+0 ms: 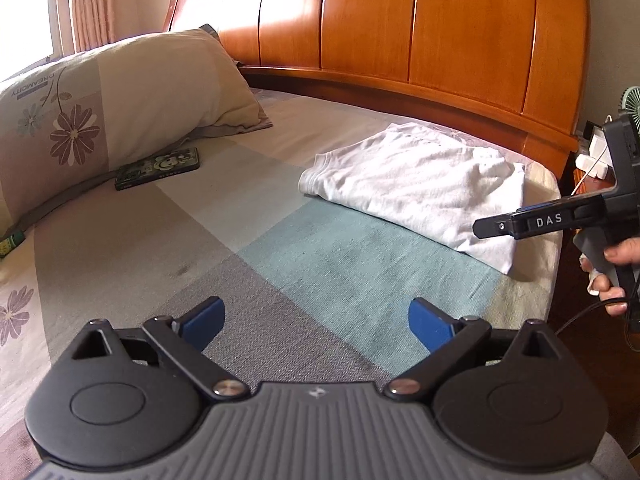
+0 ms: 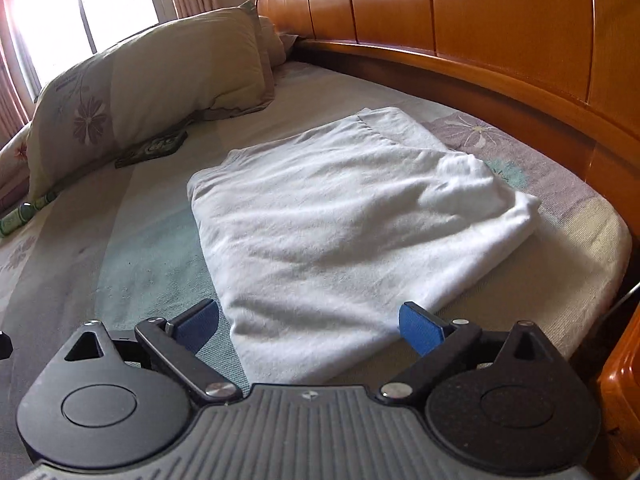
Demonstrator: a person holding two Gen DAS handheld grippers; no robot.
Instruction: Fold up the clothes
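Where pillow [image 1: 120, 92] lies, phone [image 1: 158, 169] beside.

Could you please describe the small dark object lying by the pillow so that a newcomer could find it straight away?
Start at the wooden headboard and follow the bed to the floral pillow. At its lower edge lies a flat, dark green rectangular case with a cartoon print. Unlike the folded white garment nearby, it is rigid, small and dark.

Left gripper [image 1: 316, 322]: jaws spread wide, blue pads [image 1: 204, 320] apart, nothing between them. Right gripper [image 2: 309, 322]: jaws likewise wide, empty. In the left view its black finger points left, level; a hand [image 1: 618, 276] grips the handle below.
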